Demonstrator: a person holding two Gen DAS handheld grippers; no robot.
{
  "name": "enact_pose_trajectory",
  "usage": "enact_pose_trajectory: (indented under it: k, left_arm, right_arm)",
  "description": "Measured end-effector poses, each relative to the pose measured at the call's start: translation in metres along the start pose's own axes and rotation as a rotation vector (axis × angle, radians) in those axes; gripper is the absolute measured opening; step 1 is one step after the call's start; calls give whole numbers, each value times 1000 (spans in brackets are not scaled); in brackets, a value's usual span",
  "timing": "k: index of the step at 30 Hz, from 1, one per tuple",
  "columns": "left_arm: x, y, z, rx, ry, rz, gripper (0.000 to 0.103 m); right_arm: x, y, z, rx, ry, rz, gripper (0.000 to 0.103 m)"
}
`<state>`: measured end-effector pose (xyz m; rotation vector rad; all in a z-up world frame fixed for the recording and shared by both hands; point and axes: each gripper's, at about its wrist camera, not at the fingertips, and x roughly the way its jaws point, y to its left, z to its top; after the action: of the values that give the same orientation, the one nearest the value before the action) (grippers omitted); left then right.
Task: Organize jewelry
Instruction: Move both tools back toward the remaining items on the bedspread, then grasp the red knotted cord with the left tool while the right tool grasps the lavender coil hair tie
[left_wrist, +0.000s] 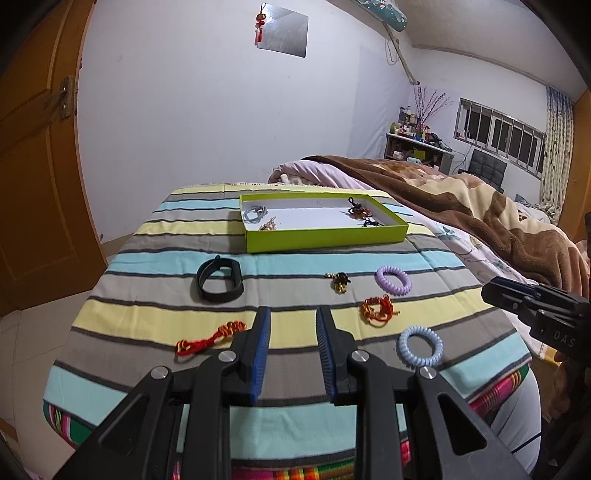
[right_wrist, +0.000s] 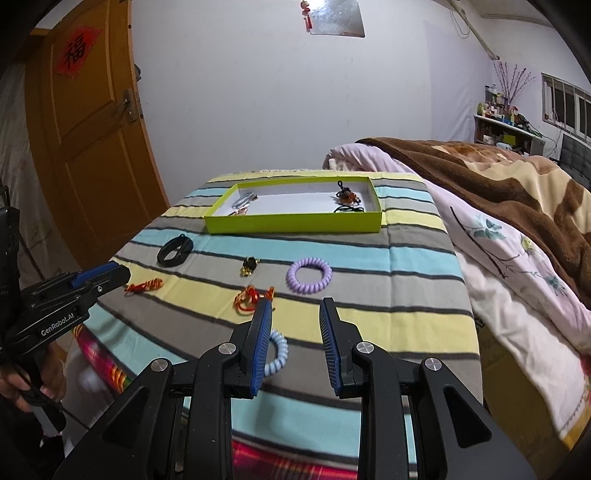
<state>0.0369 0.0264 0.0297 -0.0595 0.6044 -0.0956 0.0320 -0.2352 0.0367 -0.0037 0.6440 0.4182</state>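
On the striped tabletop, loose jewelry lies short of the green tray (left_wrist: 325, 236): black band (left_wrist: 218, 282), small gold-and-black charm (left_wrist: 339, 282), purple coil tie (left_wrist: 393, 279), two red-gold knotted cords (left_wrist: 377, 309) (left_wrist: 210, 338), pale blue coil tie (left_wrist: 420, 345). Left gripper (left_wrist: 293, 347) hangs over bare cloth with fingers apart, nothing between them. Right gripper (right_wrist: 295, 347) likewise has its fingers apart and empty; the blue coil tie (right_wrist: 277, 352) sits just behind its left finger, partly hidden. Likely step: pick a loose piece, probably that blue coil or the nearer cord. To do it well, straddle one side of the ring, come down until the tips meet the cloth, close without pinching fabric, lift clear before carrying. Tray holds a grey-white band (left_wrist: 255, 213) and small gold piece (left_wrist: 266, 225) at its left end, a dark beaded piece (left_wrist: 357, 211) and black loop (left_wrist: 371, 223) at its right; the middle is bare white. Bed with brown blanket (left_wrist: 461, 192) just beside.
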Motion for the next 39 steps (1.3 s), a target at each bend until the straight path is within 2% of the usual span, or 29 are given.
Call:
enact_pose_trajectory:
  k: [11,20,30,35,39]
  left_arm:
    - [-9,6,-7,1,-8,31,26]
    - [0,19,-8,-16,12,57,29]
    - [25,41,-10,-13,63,91,31]
    - [40,52,-12,-9,98,99,37]
    - [50,58,-16,0,131,108,37]
  right_arm:
    - [-3,4,-8,-6,6,27,27]
    - [11,6,-8,-16,39,58,27]
    - [31,2,-4,-10,65,59,28]
    - [45,-5,2,3,78,38,28]
    - [58,-12,6,20,97,20,28]
